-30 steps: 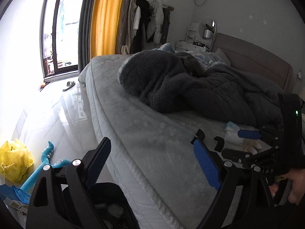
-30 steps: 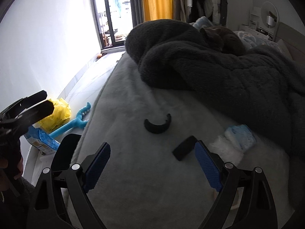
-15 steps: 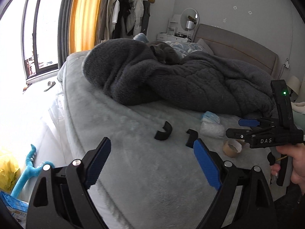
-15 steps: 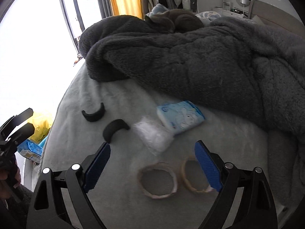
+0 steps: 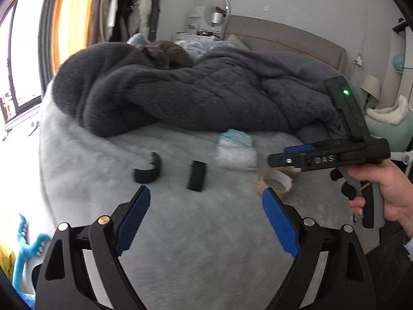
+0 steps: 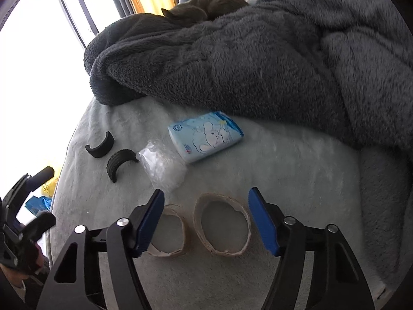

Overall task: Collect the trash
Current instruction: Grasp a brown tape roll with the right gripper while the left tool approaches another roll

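Cardboard ring [image 6: 222, 228] lies flat on bed [image 6: 296, 175], directly between wide-open fingers of right gripper [image 6: 206, 222], holding nothing. Left gripper [image 5: 206, 219] farther away, also open, empty.

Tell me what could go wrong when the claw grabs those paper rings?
The right gripper is open over two thin cardboard rings lying side by side; squeezing could crush one or catch both. The plastic bag lies close by and might get nudged. A cat sleeps on the blanket; sudden moves may startle it.
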Demonstrator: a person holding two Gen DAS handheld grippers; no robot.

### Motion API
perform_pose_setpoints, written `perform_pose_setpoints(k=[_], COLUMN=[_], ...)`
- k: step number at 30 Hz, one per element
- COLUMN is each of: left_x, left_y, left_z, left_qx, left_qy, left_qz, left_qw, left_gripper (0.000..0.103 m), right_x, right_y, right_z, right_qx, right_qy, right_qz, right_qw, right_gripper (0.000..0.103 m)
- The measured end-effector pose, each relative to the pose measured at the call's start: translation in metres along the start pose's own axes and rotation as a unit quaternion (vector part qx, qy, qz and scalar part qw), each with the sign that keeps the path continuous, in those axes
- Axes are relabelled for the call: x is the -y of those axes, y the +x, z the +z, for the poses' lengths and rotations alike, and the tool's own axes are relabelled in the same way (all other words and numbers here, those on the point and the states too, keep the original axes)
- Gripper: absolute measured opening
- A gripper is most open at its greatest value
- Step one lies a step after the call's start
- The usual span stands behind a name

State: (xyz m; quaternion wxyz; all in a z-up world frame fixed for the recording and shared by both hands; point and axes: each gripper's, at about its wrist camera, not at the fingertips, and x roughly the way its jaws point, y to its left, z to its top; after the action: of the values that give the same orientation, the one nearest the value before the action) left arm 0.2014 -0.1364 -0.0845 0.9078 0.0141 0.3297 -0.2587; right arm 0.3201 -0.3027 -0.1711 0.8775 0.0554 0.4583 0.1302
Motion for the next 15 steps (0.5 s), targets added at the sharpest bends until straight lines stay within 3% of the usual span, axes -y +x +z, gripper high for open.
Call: perform_pose_setpoints(k=[8, 15], left_x=[0.030, 0.051], left_y=[0.021, 0.038], left_z=[-0.003, -0.003], left_qx=[-0.015, -0.022], left_qy=[0.022, 0.034], left_qz=[-0.039, -0.064], left_qw=[0.9989, 0.9971], left_gripper=[0.090, 0.090], right_x=[0.011, 0.025], right_y=[0.007, 0.012], right_z=[-0.006, -0.009], right_qx=[-0.013, -0.017], right_qy=[0.004, 0.020], right_qz=[0.006, 0.031], right_qw=[1.000, 0.999], right_gripper=[0.063, 0.046])
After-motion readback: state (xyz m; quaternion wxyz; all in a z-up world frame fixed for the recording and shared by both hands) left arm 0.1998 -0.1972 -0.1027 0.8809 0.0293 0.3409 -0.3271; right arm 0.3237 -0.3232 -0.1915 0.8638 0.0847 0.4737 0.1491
